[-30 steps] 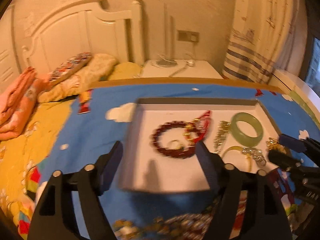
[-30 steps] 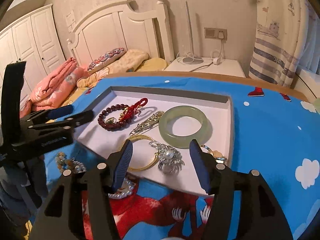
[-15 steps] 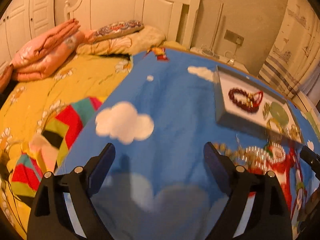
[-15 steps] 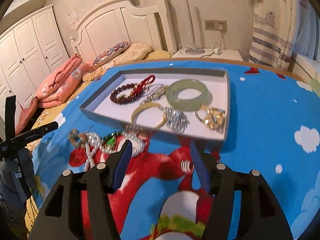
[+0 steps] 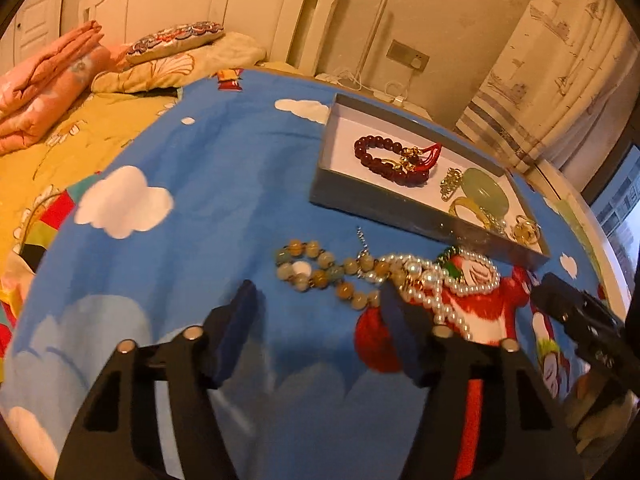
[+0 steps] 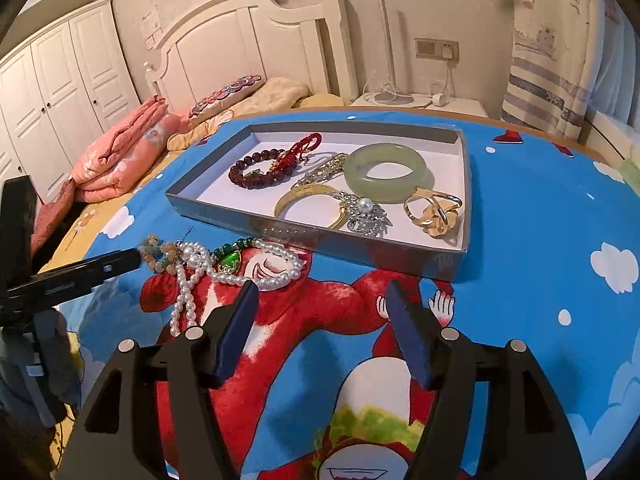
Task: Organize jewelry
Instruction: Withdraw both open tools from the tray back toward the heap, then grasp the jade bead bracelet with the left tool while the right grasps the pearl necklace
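Note:
A grey tray point(image 6: 400, 250) point(image 5: 380, 204) with a white floor holds a red bead bracelet point(image 6: 260, 168) point(image 5: 384, 158), a green jade bangle point(image 6: 386, 172), a gold bangle point(image 6: 308, 196), a silver brooch point(image 6: 366, 216) and a gold ring point(image 6: 434, 214). In front of it on the blue cloth lie a pearl necklace point(image 6: 240, 272) point(image 5: 448, 280), a green pendant point(image 6: 228, 260) and a stone bead bracelet point(image 5: 316, 268). My left gripper point(image 5: 316, 304) is open just in front of the bead bracelet. My right gripper point(image 6: 320, 304) is open over the cloth, right of the pearls.
The blue cartoon cloth point(image 6: 540, 280) covers a round table with a wooden edge point(image 6: 540, 130). A bed with pink folded blankets point(image 6: 116, 148) lies to the left. A nightstand point(image 6: 420, 102) and a curtain point(image 6: 552, 60) stand behind.
Both grippers have drawn back from the tray. The left gripper swung away over the cloth and has come round to face the loose jewellery. Both stay open.

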